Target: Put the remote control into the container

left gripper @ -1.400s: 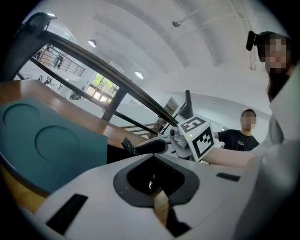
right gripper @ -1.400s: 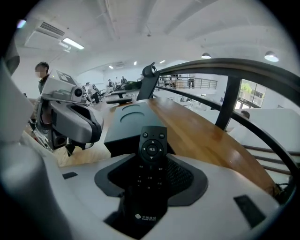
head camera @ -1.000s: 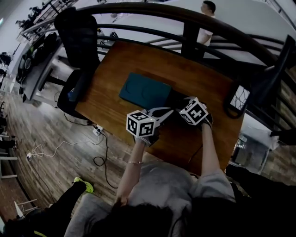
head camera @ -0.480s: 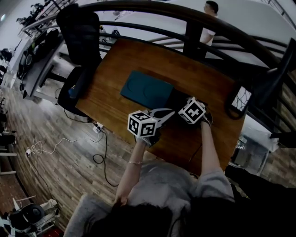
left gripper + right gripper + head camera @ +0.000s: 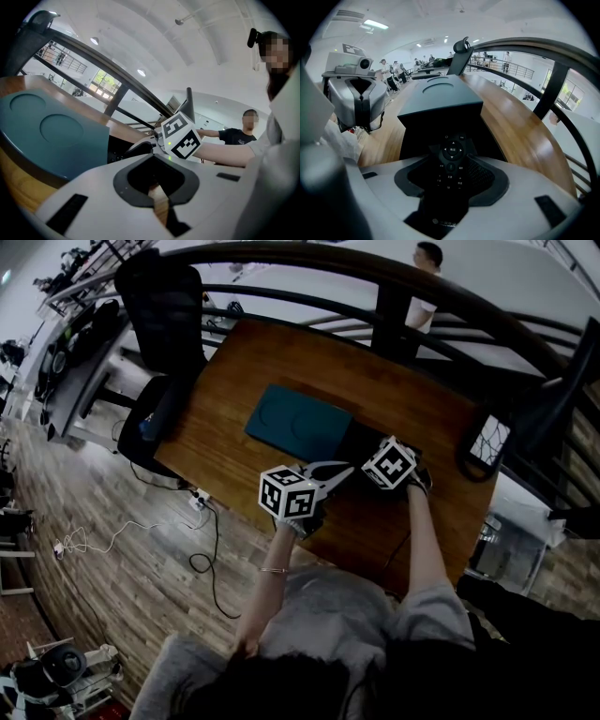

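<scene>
A wooden table (image 5: 520, 126) stretches ahead of the fingers (image 5: 520, 201) of the right gripper (image 5: 450, 173). A curved black railing (image 5: 562, 61) sweeps past on their right. A black office chair (image 5: 461, 54) stands beyond the table's far end, and a person in a white shirt (image 5: 420, 282) stands behind the rail.
</scene>
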### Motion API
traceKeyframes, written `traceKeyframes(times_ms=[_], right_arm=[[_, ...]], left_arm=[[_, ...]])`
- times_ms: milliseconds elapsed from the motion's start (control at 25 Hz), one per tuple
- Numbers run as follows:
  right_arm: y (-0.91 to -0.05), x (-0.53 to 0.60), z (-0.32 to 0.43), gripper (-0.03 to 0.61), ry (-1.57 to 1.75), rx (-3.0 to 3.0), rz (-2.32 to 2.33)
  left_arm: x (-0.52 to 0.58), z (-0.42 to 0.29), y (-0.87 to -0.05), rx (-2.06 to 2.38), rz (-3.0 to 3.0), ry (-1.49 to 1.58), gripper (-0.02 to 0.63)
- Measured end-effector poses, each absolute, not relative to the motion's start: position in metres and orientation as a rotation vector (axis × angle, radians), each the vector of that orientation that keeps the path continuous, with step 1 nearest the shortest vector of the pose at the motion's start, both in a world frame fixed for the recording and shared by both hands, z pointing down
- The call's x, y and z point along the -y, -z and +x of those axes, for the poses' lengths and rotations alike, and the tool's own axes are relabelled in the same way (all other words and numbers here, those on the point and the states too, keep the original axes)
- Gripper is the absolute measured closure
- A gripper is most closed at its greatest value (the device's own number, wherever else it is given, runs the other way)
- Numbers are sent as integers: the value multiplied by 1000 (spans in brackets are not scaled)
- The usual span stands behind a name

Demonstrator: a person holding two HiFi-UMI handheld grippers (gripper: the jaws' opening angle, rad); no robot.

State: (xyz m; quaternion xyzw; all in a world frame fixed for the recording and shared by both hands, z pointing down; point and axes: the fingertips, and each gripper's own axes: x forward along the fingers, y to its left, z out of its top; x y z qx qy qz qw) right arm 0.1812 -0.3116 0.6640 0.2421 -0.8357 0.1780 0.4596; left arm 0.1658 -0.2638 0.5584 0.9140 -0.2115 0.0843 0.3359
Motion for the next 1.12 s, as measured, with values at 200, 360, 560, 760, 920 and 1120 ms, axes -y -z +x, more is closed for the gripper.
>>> traceKeyframes(times_ms=[200, 360, 560, 760, 920, 1120], right_arm=[[-665, 311, 184, 367, -432, 2053, 619], [-666, 311, 184, 365, -450, 2058, 644], [-659, 314, 184, 354, -448, 2074, 683], [-645, 313, 183, 356, -453, 2109, 728], [-630, 313, 184, 356, -445, 2139, 803], [-606, 307, 186, 367, -493, 2221, 931]], left_arm=[[262, 166, -559, 544, 2385, -225, 611], [260, 166, -560, 537, 2383, -229, 611], [257, 166, -560, 520, 2387, -236, 611], [253, 165, -557, 500, 2397, -241, 611], [253, 163, -550, 482, 2413, -240, 611], [253, 164, -540, 448, 2445, -232, 611]])
